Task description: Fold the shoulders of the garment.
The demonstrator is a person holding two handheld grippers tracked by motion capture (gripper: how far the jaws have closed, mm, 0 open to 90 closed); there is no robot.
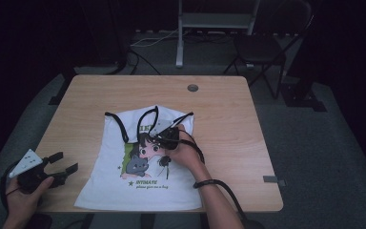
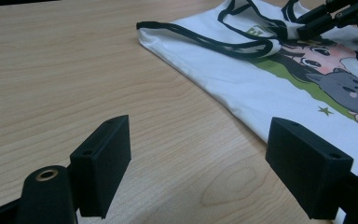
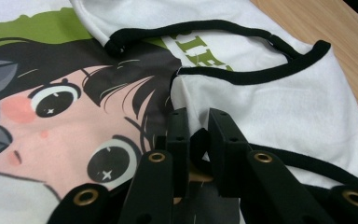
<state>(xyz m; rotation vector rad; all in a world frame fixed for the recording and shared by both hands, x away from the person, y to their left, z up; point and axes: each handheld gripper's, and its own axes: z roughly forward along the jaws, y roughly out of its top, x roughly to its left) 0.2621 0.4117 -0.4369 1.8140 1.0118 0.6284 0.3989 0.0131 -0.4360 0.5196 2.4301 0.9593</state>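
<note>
A white tank top with black trim lies flat on the wooden surface, its hem toward the person's edge and its straps pointing away. A cartoon face and a grey animal are printed on its front, with a green block behind them.

The right gripper rests on the upper part of the print, near the neckline. In the right gripper view its jaws stand almost together, pinching a fold of the white cloth where the black-edged strap has been laid back over the printed face. The cloth rises between the two jaws, and the strap loop lies just beyond their tips, partly on the print and partly on the plain white part. The right hand lies over the lower part of the print.

The left gripper is held off to the left of the shirt, over bare wood near the person's edge. Its jaws are wide apart with nothing between them. In the left gripper view the shirt's side edge runs just ahead and to the right of the jaws, reaching close to the right-hand jaw, and the other gripper shows farther off at the neckline. The left hand grips the handle from below.
</note>
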